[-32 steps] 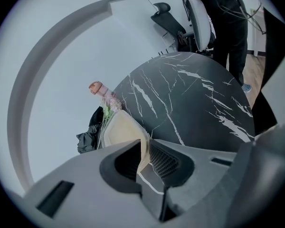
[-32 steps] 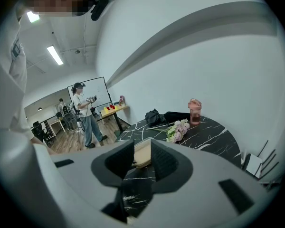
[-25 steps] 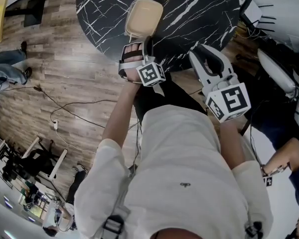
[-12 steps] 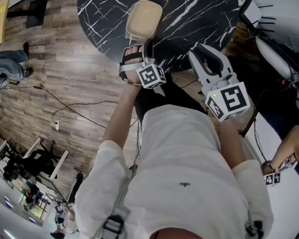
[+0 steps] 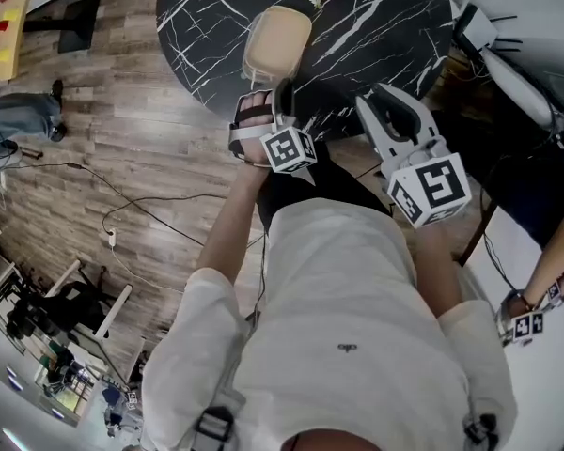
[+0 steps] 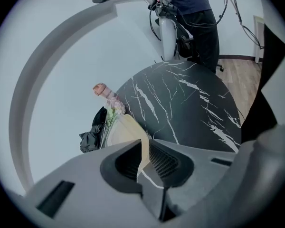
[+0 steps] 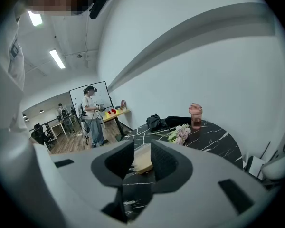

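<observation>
A beige lidded container (image 5: 277, 43) lies near the front edge of a round black marble table (image 5: 376, 26). My left gripper (image 5: 268, 90) is shut on the container's near rim. In the left gripper view that rim (image 6: 143, 148) runs between the jaws of the left gripper (image 6: 143, 158). My right gripper (image 5: 395, 103) hovers to the right over the table's edge, open and holding nothing. In the right gripper view the container (image 7: 141, 156) shows beyond the gap of the right gripper (image 7: 142, 172).
On the table's far side lie pink flowers (image 6: 113, 107), a pink bottle (image 6: 100, 89) and a black bag (image 6: 90, 134), close to a white curved wall. A person in dark clothes (image 6: 194, 13) stands behind the table. Another person (image 7: 92, 115) stands further off on the wooden floor (image 5: 122, 158).
The table and container have slid slightly right and down in the head view. The dark-clothed person behind the table has shifted. My left gripper still holds the container; the right gripper has hardly moved.
</observation>
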### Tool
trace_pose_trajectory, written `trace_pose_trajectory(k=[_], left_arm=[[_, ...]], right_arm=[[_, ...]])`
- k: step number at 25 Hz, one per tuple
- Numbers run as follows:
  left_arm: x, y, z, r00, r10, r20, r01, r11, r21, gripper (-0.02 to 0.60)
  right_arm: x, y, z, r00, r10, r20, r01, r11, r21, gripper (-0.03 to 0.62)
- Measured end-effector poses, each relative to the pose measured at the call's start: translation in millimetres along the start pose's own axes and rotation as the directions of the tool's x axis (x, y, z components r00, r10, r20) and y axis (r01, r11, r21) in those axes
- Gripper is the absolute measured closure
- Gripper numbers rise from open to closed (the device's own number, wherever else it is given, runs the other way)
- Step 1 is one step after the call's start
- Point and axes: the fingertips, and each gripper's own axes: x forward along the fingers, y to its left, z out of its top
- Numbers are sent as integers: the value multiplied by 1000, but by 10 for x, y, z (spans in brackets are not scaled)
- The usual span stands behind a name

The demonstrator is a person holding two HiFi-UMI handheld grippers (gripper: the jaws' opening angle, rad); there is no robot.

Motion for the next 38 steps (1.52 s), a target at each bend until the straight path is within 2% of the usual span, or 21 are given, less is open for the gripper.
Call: trace_pose_trajectory(k=[5, 10, 16, 24, 30, 38], left_arm=[[-93, 106, -10, 1000, 5, 4, -5, 1000, -13, 531], [-207, 252, -20, 1000, 0, 25, 2, 997, -80, 531], [-343, 450, -137, 999, 8, 52, -2, 993, -115, 531], [-549, 755, -273, 992, 1, 127, 18, 990, -142, 531], [-725, 1001, -329, 982, 3, 188, 27, 987, -158, 531], [-994, 1388, -310, 956, 21, 292, 41, 978, -202, 531]], right_arm=[[15, 32, 56, 1000, 0, 16, 0, 1000, 10, 485], [75, 60, 85, 1000, -9, 20, 9, 1000, 25, 486], [195, 220, 124, 1000, -19, 24, 18, 999, 30, 487], [327, 462, 247, 996, -79, 47, 77, 996, 49, 486], [391, 614, 304, 989, -133, 67, 128, 989, 70, 487], [471, 752, 432, 976, -196, 99, 187, 978, 96, 487]])
